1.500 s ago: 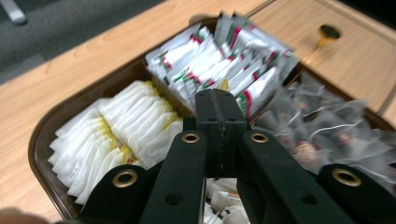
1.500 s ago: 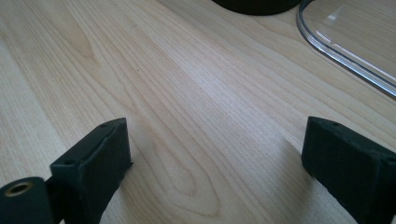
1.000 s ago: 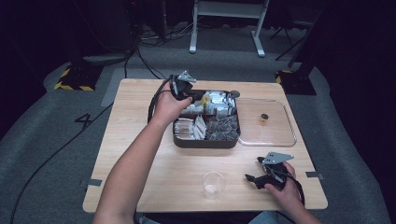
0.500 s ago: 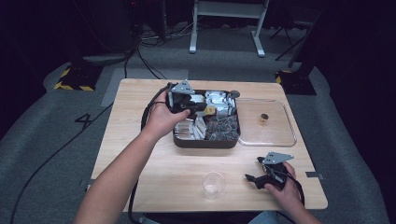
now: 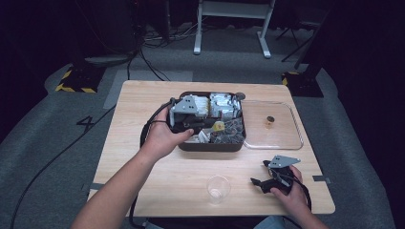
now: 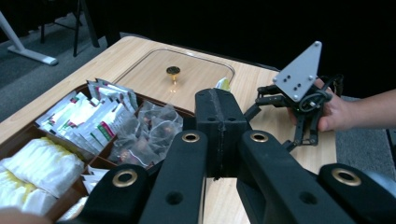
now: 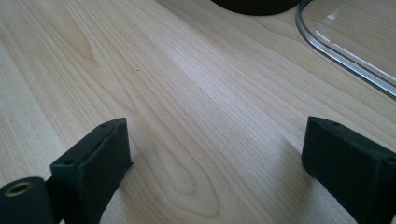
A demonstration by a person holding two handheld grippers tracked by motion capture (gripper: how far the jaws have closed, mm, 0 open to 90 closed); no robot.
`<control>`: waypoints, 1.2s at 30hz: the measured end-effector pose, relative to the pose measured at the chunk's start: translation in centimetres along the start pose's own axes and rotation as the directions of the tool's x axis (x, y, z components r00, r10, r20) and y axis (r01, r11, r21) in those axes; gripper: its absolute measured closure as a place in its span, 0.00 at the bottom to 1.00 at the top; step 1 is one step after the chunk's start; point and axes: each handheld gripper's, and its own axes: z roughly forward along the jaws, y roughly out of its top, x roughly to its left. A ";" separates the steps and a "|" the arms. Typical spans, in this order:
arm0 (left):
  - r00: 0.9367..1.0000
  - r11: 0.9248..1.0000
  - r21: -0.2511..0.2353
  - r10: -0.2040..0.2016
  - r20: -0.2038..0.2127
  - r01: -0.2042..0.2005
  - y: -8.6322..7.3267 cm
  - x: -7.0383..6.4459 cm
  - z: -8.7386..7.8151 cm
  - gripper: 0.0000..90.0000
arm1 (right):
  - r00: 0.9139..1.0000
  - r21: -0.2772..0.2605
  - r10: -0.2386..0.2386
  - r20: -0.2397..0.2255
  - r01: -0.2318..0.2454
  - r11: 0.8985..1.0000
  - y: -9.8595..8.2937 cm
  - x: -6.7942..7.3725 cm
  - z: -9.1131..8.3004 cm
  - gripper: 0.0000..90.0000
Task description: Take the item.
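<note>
desk: pale wood, bearing all below.

compartment tray: dark, at mid-desk toward the back edge; white and green-printed packets and clear mesh bags in its cells. unmoved over the last second.

clear lid: off the tray, flat just beside the tray's right side, toward the desk's right edge. unmoved.

left gripper: held by the left hand over the tray. a second ago above the tray's back left corner; now drawn toward the tray's middle and front. jaws pressed together, a thin yellow-edged sachet pinched at their tips. contact with the tray's contents not discernible, though apparently lifted.

right gripper: in the right hand, low by the desk's front right corner, same place as a second ago. jaws spread wide, nothing between them but bare wood.

plastic cup: clear, upright, near the front edge, between the two forearms, well apart from the tray. apparently empty, unmoved.

lid knob: small, dark-topped, at the lid's middle.

reading: pick apparently made, sachet out of its cell and heading frontward. probable destination the cup, judged only from layout. remaining: carry across the tray's front wall, then release. risk: slim grip on a thin edge, possible slip in transit.
</note>
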 end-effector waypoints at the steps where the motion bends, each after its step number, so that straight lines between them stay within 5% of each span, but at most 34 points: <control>1: 1.000 1.000 -0.002 0.007 0.006 -0.007 -0.4 -0.6 0.0 1.00 | 1.000 0.001 -0.001 0.001 0.001 1.000 0.0 0.0 0.0 0.09; 16: 0.998 1.000 -0.007 0.019 0.054 -0.018 -3.3 -4.9 0.4 1.00 | 1.000 0.000 0.000 0.000 0.000 1.000 0.0 0.0 0.0 0.09; 36: 0.992 1.000 -0.001 0.021 0.128 -0.021 -7.3 -8.1 2.8 1.00 | 1.000 0.001 -0.001 0.000 0.001 1.000 0.0 0.0 0.0 0.09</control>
